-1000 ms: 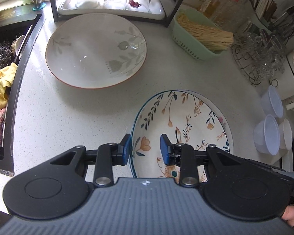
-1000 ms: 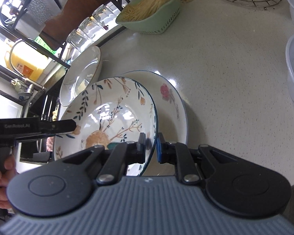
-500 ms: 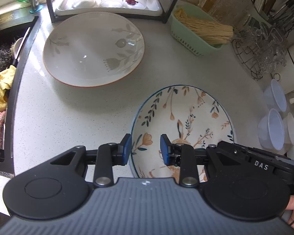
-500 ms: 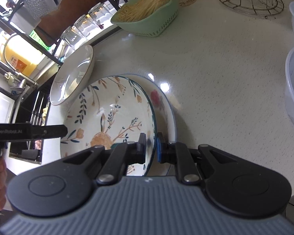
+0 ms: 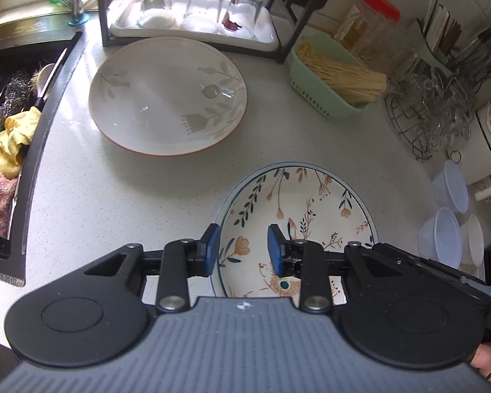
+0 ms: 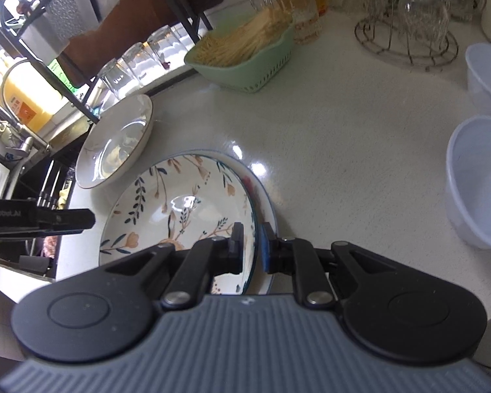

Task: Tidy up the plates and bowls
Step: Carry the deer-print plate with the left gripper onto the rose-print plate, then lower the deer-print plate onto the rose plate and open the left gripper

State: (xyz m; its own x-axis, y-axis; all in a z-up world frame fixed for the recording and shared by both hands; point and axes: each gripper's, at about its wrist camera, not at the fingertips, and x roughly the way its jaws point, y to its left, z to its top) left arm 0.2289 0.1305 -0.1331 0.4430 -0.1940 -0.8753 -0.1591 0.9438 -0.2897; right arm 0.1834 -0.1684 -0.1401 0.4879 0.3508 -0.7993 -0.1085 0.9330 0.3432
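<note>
Gripping floral bowl (image 6: 180, 209) rim, right tongs (image 6: 252, 249)

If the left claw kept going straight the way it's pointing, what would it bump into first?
Most likely the flowery bowl. The left claw points down at it with its fingers apart, one on each side of the bowl's near rim. How much of a gap is left is hard to judge.

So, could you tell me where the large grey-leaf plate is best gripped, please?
Take the grey-leaf plate by its near rim, coming from the front: it lies flat, its flared edge lifts clear of the counter there, while the far edge crowds the glass rack.
</note>
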